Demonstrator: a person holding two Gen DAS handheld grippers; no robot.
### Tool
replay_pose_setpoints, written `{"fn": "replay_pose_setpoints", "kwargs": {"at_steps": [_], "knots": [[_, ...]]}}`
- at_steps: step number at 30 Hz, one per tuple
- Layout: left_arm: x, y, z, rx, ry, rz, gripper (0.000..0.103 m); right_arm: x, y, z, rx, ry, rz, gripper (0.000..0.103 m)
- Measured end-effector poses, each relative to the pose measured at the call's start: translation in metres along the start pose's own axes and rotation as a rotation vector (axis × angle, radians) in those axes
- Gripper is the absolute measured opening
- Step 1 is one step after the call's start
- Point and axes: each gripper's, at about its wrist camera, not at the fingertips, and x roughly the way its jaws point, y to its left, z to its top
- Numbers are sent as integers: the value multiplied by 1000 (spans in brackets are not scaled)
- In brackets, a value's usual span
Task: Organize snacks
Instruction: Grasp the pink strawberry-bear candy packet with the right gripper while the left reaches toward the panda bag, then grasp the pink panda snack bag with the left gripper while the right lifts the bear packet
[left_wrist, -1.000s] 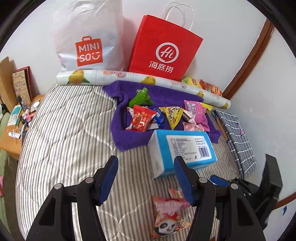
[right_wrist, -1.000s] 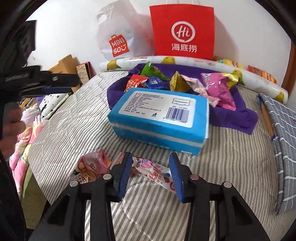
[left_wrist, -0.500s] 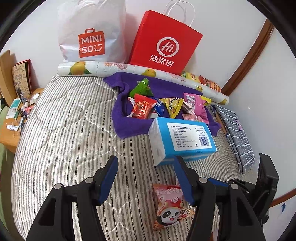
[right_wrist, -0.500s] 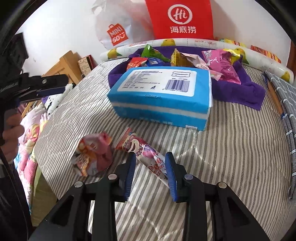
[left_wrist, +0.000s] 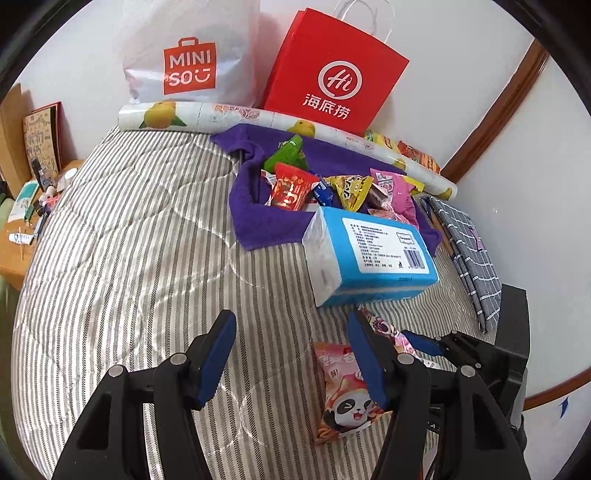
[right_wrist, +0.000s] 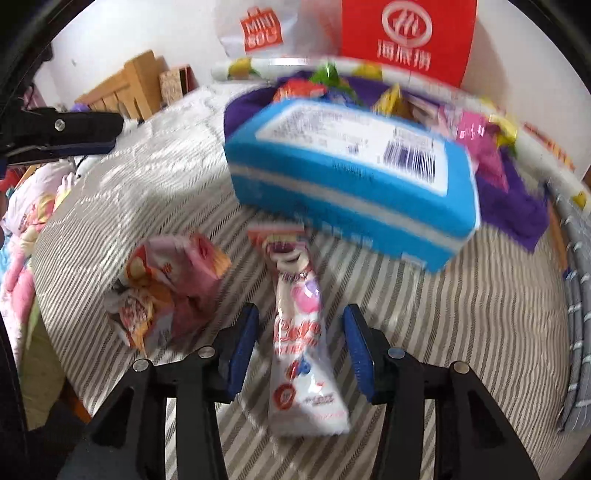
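- Between the blue pads of the right gripper lies a long white-and-pink snack packet, flat on the striped bed cover; the jaws are opening and a gap shows on each side of the packet.
- Just left of it sits a crumpled pink panda snack bag, apart from the packet.
- Beyond both stands a blue tissue pack.
- Behind that, a purple towel carries a heap of mixed snacks.
- Over bare striped cover hangs the left gripper, jaws partly apart and holding nothing; the panda bag is beside its right finger.
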Motion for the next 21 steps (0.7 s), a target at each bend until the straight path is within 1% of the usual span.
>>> {"fn": "replay_pose_setpoints", "kwargs": {"at_steps": [1,3,5,7,10,14,19,21], "knots": [[1,1,-1,0,4,-5,60,0,0,-1,5,-7,-8,46],[3,1,-4,3,13,-17,60,-2,-2,-4,26,-33,-28,27],[5,-1,-6,8,18,-22,60,-6,-7,-7,60,-41,-18,24],[5,-4,-8,20,20,-27,60,-11,-11,-11,97,-53,-33,24],[9,-8,-11,41,27,-31,60,-23,-15,-21,125,-83,-100,24],[17,-13,-18,47,54,-45,60,-40,-29,-36,183,-114,-163,24],[27,-19,-27,47,90,-72,60,-43,-55,-47,265,-116,-243,24],[30,-21,-29,42,103,-89,60,-40,-64,-51,295,-106,-259,24]]}}
